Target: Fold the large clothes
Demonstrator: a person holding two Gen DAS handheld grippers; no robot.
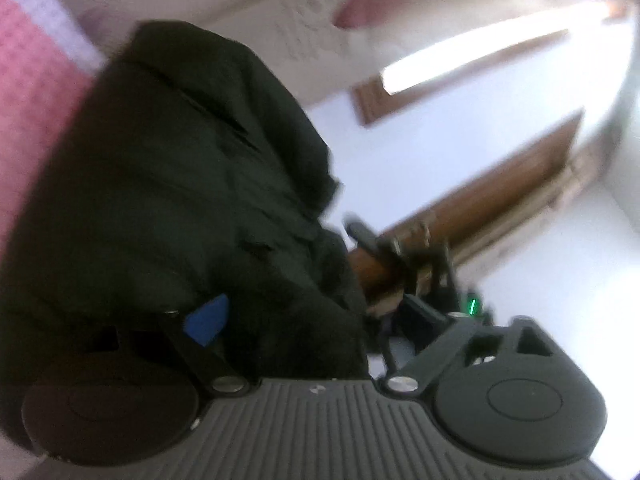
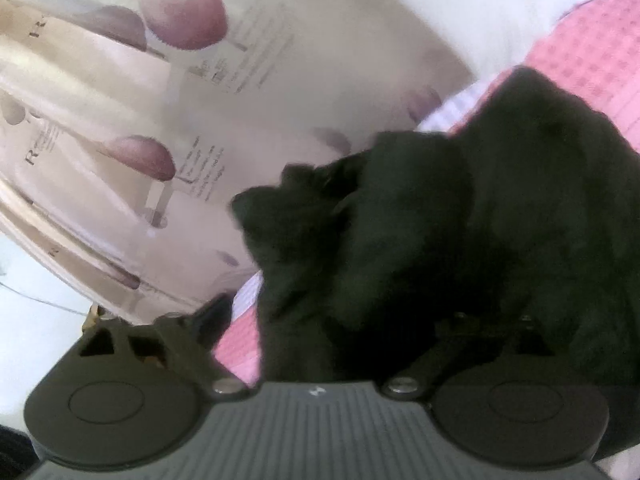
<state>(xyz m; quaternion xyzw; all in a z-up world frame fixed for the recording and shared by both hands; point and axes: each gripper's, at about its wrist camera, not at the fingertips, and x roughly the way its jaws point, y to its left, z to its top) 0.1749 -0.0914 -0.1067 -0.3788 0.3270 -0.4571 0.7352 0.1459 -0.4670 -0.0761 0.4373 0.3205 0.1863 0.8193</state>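
**A:** Start with the left wrist view. What do you see?

**B:** The black jacket (image 1: 168, 184) lies bunched on the pink checked bedcover (image 1: 28, 92). The left gripper (image 1: 320, 320) stands wide apart; its blue pad (image 1: 208, 320) sits against the near edge of the jacket, but nothing is pinched. Beyond the jacket's right side I can make out the other hand-held tool and part of a hand (image 1: 404, 276), blurred, in front of a wooden bed frame (image 1: 500, 184).

**A:** And the right wrist view?

**B:** The same jacket (image 2: 460, 240) fills the right half, heaped on the bedcover (image 2: 592, 52), with a printed curtain (image 2: 160, 120) behind it. The right gripper (image 2: 320, 328) is also spread wide. Dark cloth lies between and over its right finger, yet the pads don't press on it, so I'd call it released.

**A:** So which step is this?

**B:** I'd judge a fold has been laid down and both tools have let go. The jacket looks lumpy, not yet a neat packet.

**A:** What does the next move need?

**B:** Probably finding a clean edge or corner on each side, closing on a single layer, and lifting both sides evenly so the bulk doesn't slump.
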